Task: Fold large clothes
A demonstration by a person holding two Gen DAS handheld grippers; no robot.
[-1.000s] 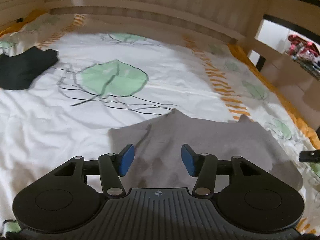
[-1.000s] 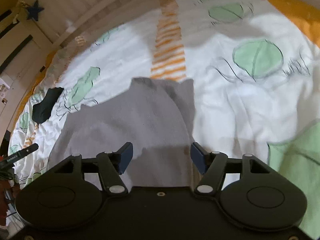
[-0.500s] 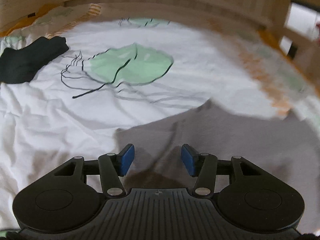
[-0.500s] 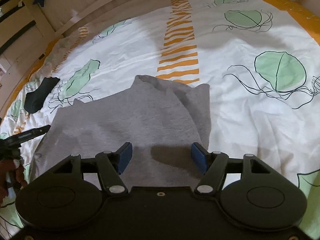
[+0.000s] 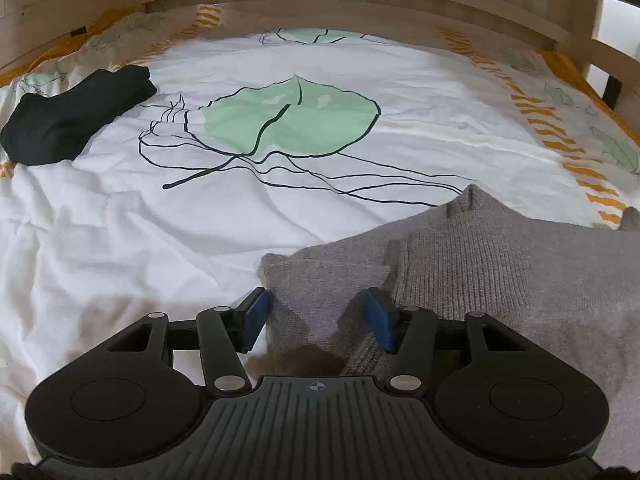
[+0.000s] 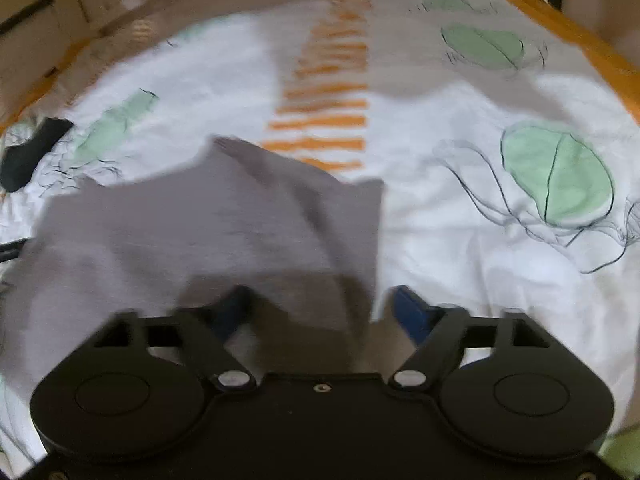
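Note:
A grey knit sweater (image 5: 500,272) lies spread on the bed, with a sleeve folded in over its body. My left gripper (image 5: 316,322) is open, low over the sweater's left corner, its fingers either side of the cloth. The same sweater (image 6: 200,232) fills the lower left of the blurred right wrist view. My right gripper (image 6: 324,312) is open over the sweater's right edge, with its right finger (image 6: 408,312) above the bare sheet.
The bed has a white sheet (image 5: 120,240) printed with green leaves and orange stripes. A dark folded garment (image 5: 76,116) lies at the far left, also seen in the right wrist view (image 6: 32,152). A wooden bed rail (image 5: 360,4) runs behind.
My left gripper has come down and left to the sweater's corner. My right gripper has shifted right toward the sweater's right edge. Both stay open.

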